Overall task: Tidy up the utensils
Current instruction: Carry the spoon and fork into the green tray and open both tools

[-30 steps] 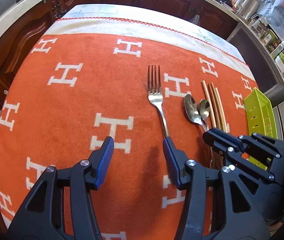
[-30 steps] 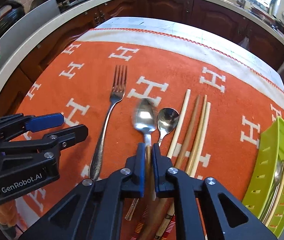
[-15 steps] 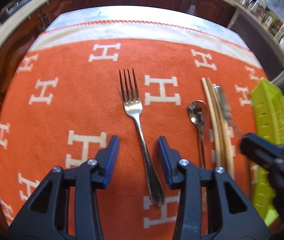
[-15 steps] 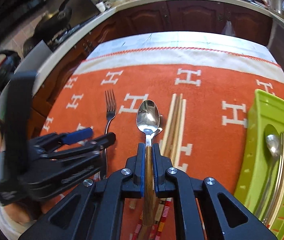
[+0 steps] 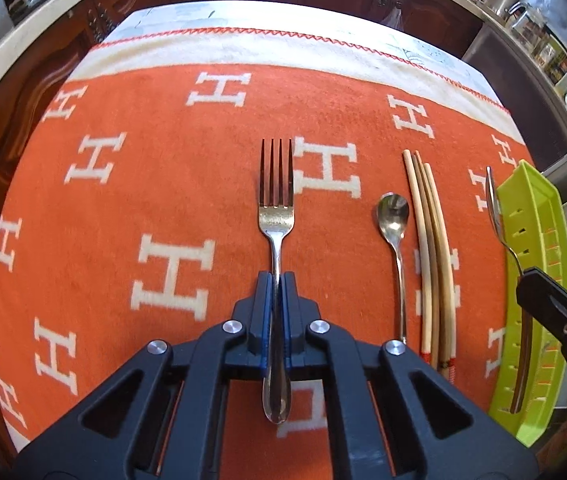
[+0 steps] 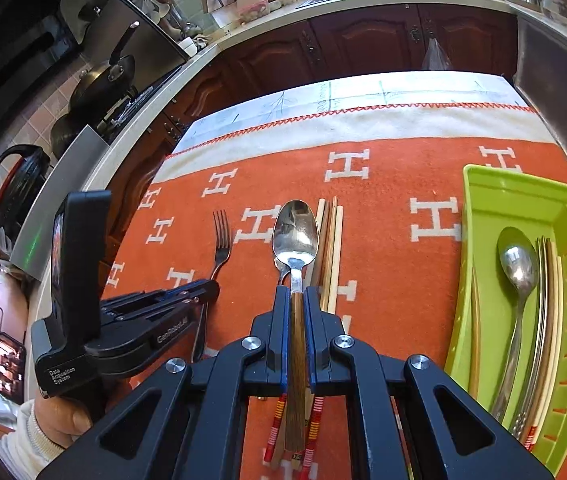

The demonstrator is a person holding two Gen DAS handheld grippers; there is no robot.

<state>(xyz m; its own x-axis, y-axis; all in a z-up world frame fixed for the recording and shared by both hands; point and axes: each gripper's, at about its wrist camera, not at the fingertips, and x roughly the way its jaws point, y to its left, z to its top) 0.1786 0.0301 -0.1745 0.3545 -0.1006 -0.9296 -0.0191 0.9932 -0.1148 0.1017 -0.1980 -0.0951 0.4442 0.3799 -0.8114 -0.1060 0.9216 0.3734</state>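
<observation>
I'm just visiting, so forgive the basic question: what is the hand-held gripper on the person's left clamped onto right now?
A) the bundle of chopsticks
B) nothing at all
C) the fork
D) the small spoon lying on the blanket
C: in the left wrist view the left hand-held gripper has its blue pads pressed on the handle of the fork, while the small spoon and the chopsticks lie untouched beside it.
</observation>
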